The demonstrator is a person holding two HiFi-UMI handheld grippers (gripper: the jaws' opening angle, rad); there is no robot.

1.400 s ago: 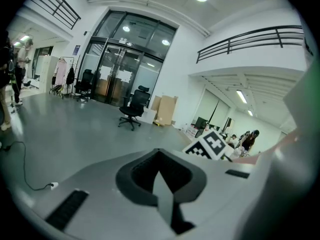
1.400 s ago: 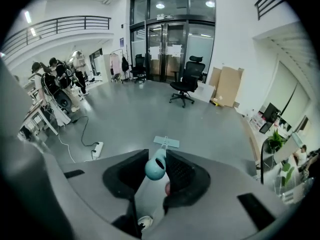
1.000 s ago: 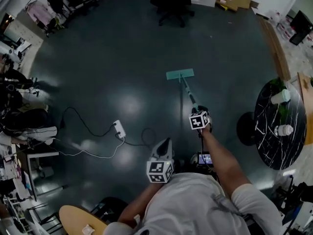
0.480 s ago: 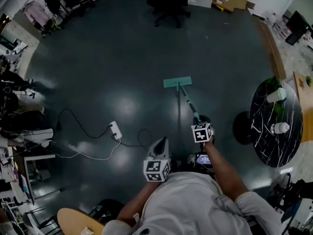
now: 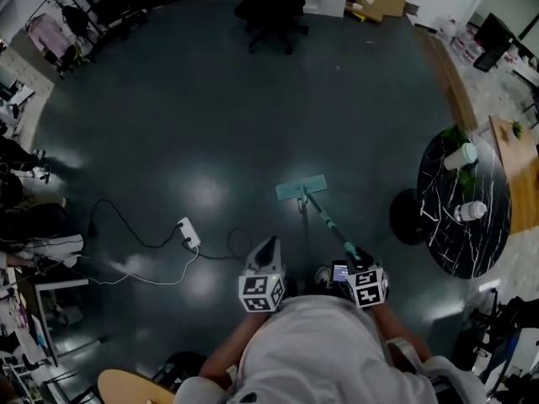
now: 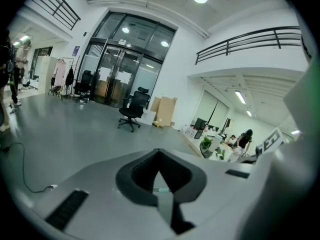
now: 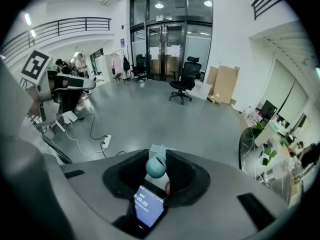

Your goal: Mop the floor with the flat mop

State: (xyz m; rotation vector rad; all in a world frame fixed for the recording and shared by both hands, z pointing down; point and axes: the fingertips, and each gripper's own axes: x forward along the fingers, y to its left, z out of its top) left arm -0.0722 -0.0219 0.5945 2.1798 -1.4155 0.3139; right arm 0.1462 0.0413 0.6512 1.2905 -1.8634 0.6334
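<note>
Clamping the flat mop [image 5: 301, 189] by its handle tip, the right gripper [image 7: 159, 160] faces the mop's pad ahead; the left gripper [image 6: 160, 173], alongside, is closed and empty.

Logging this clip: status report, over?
Left gripper shut, empty. Right gripper shut on flat mop handle, head on floor ahead. Power strip lies left of it.

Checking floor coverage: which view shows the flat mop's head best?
The head view: the whole teal mop head lies flat on the floor, its handle running back to the right gripper. The right gripper view shows only a sliver past the handle's end. The left gripper view misses it.
</note>
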